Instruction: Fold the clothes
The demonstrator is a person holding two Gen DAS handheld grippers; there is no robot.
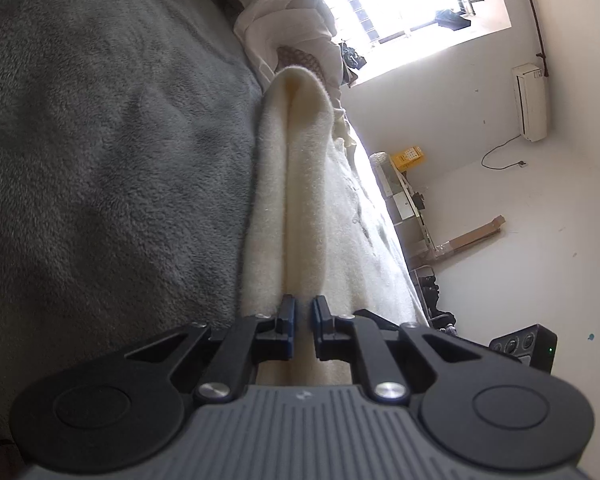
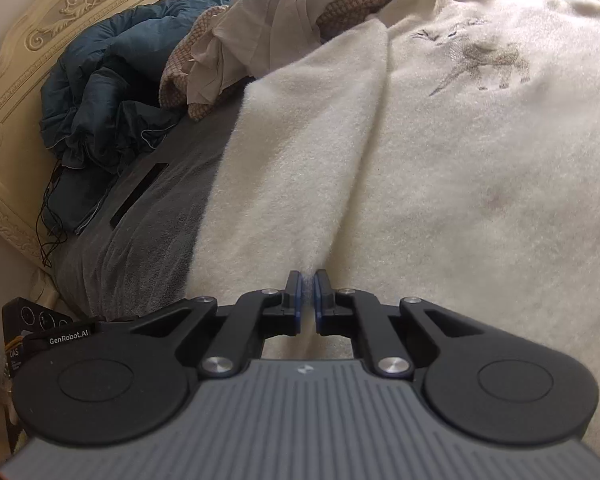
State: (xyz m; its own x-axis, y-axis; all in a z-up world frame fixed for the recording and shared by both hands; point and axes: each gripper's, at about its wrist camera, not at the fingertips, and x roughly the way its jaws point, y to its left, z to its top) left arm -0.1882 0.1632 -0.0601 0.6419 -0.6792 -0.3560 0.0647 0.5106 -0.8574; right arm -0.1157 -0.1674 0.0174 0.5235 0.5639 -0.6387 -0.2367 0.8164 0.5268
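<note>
Cream fleece garment — grey animal print

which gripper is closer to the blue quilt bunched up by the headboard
Right. The right gripper is shut on the cream sweater, with the blue quilt ahead to its left. The left gripper pinches the same sweater; no quilt shows in its view.

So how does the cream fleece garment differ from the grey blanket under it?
The cream fleece garment is pale and bears an embroidered animal motif; the grey blanket is dark and plain. The garment has a raised fold pinched by both grippers; the blanket lies flat, ungripped. Both look plush and fuzzy.
</note>
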